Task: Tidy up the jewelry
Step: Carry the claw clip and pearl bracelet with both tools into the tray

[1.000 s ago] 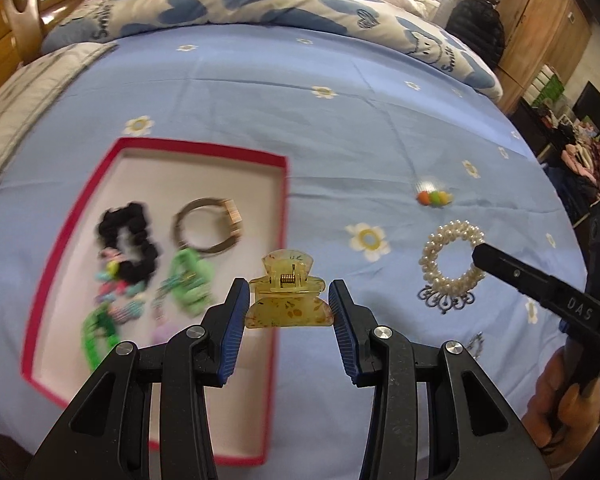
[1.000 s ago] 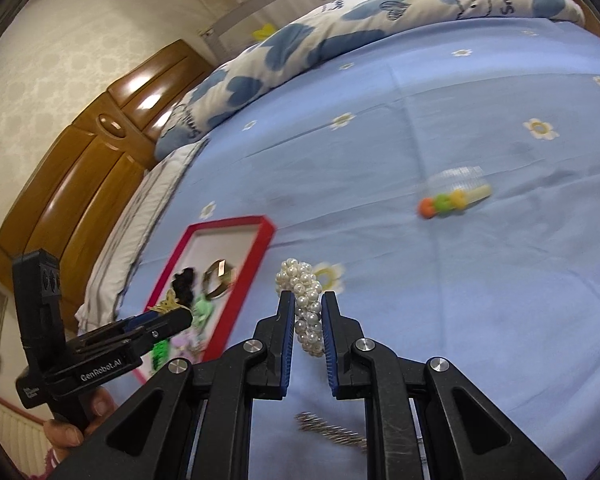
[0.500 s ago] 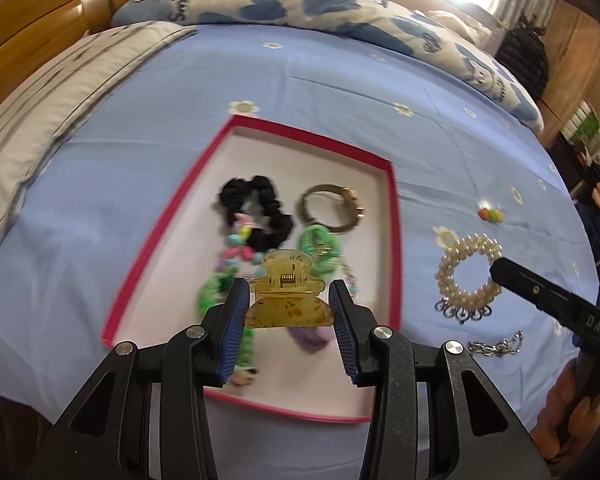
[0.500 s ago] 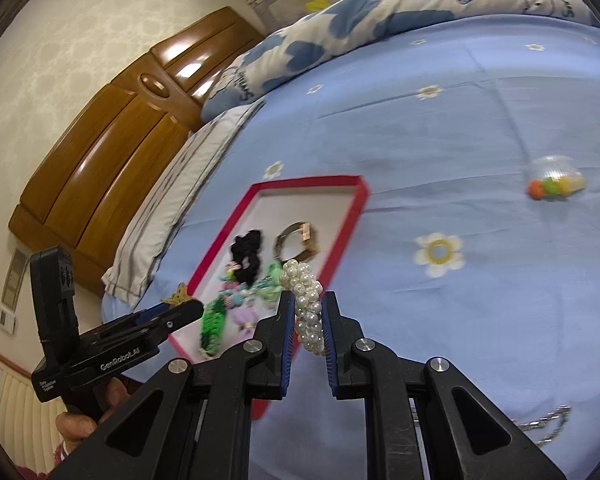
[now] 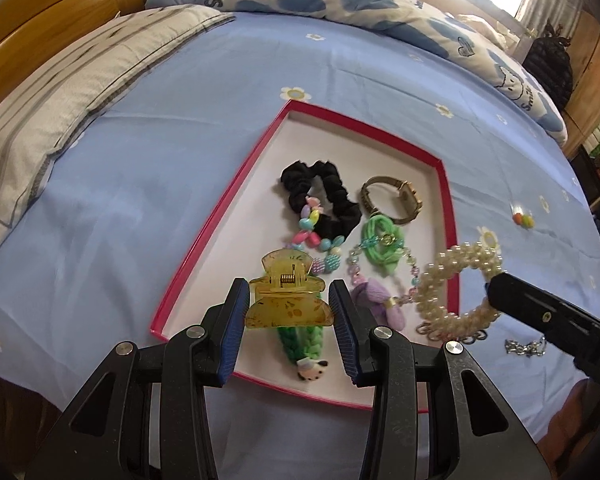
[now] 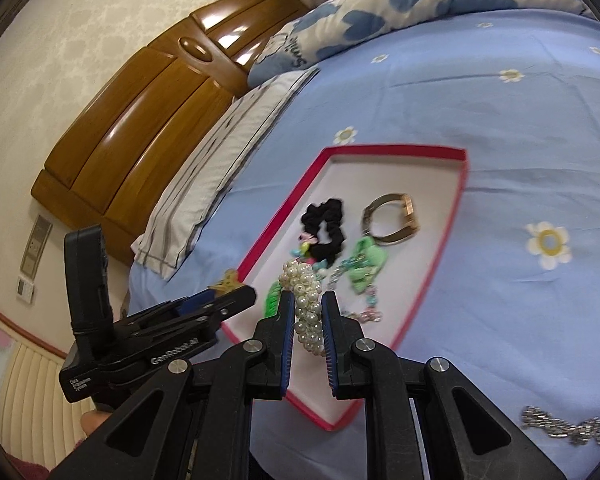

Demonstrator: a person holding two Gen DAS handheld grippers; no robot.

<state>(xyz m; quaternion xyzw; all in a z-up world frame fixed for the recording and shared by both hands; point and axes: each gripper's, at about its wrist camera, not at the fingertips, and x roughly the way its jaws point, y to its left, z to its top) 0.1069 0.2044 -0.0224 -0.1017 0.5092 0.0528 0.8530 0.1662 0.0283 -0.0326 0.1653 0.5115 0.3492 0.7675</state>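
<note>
My left gripper is shut on a yellow hair claw clip and holds it over the near part of the red-rimmed white tray. My right gripper is shut on a white pearl bracelet, held above the tray's near right edge; the bracelet also shows in the left wrist view. In the tray lie a black scrunchie, a gold watch, a green hair tie, a beaded bracelet and a purple piece.
The tray lies on a blue flowered bedsheet. A silver chain lies on the sheet to the right of the tray. A small orange-and-green item lies farther right. A pillow and wooden headboard are at the left.
Both grippers have moved left toward the tray with their items. The claw clip now hangs over the tray's near part, and the pearl bracelet has come up to the tray's right edge.
</note>
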